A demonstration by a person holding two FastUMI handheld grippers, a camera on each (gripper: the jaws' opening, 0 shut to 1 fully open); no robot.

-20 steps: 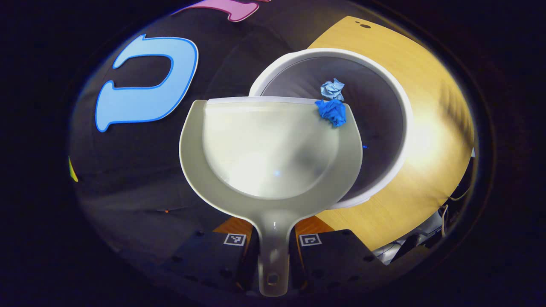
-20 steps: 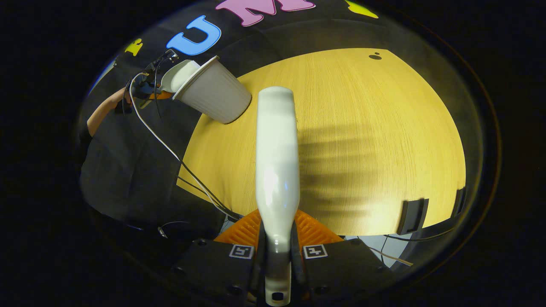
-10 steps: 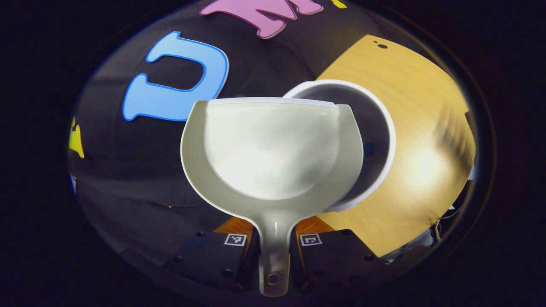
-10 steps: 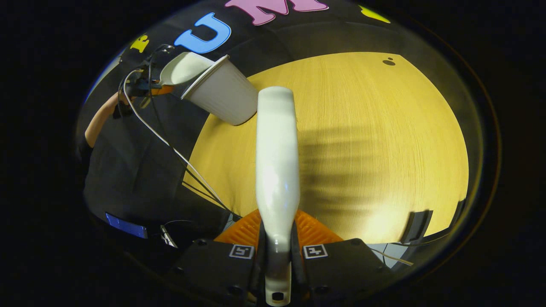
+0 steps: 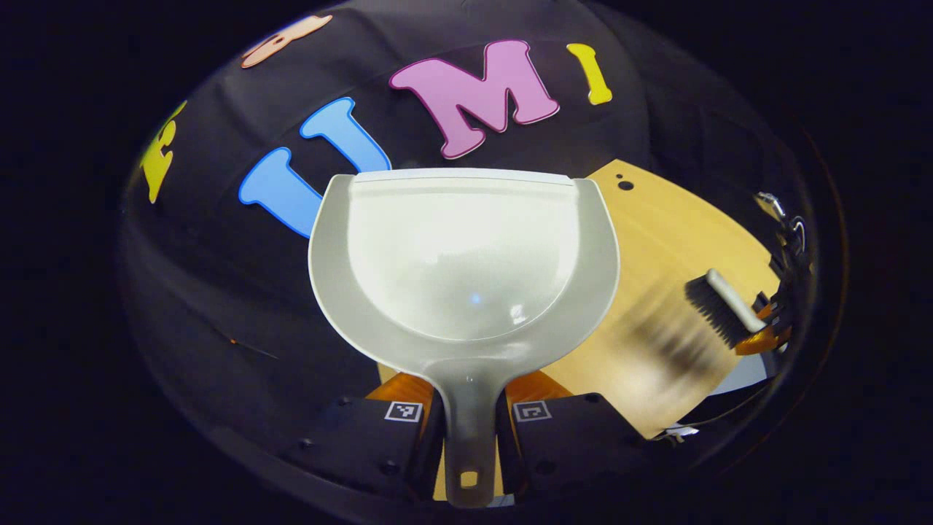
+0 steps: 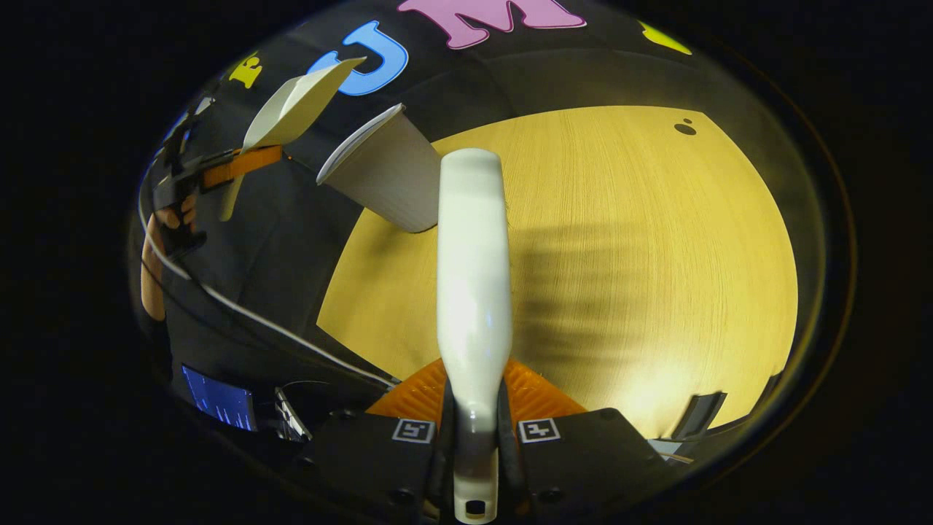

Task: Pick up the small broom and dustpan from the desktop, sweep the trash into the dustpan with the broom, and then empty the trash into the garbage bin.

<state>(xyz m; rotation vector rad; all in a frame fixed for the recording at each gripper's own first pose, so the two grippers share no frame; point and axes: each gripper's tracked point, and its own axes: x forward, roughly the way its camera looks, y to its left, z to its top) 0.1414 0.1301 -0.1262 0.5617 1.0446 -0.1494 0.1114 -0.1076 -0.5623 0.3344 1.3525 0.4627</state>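
In the left gripper view we see our left gripper [image 5: 469, 430] with its jaws closed on the narrow handle of the dustpan [image 5: 466, 255], both fingers pressing against it from either side. The pan spreads wide in front of us, its scoop pale and bare, with its straight front lip at the top. To the right, past the pan's edge, lies the wooden worktop [image 5: 656, 233], and above it the broom [image 5: 721, 306] is held with its dark bristles pointing down toward the wood, casting a blurred shadow there.

In the right gripper view our right gripper [image 6: 474, 445] has its jaws clamped on the broom's white handle [image 6: 472, 292], which runs straight up the middle of the view. Behind the handle, at the worktop's far left edge, stands the garbage bin [image 6: 386, 182], white and tapering toward its base. The dustpan [image 6: 291, 109] shows up left of the bin, raised and apart from its rim, carried by the other gripper in a hand [image 6: 171, 219]. Cables trail down from that hand.
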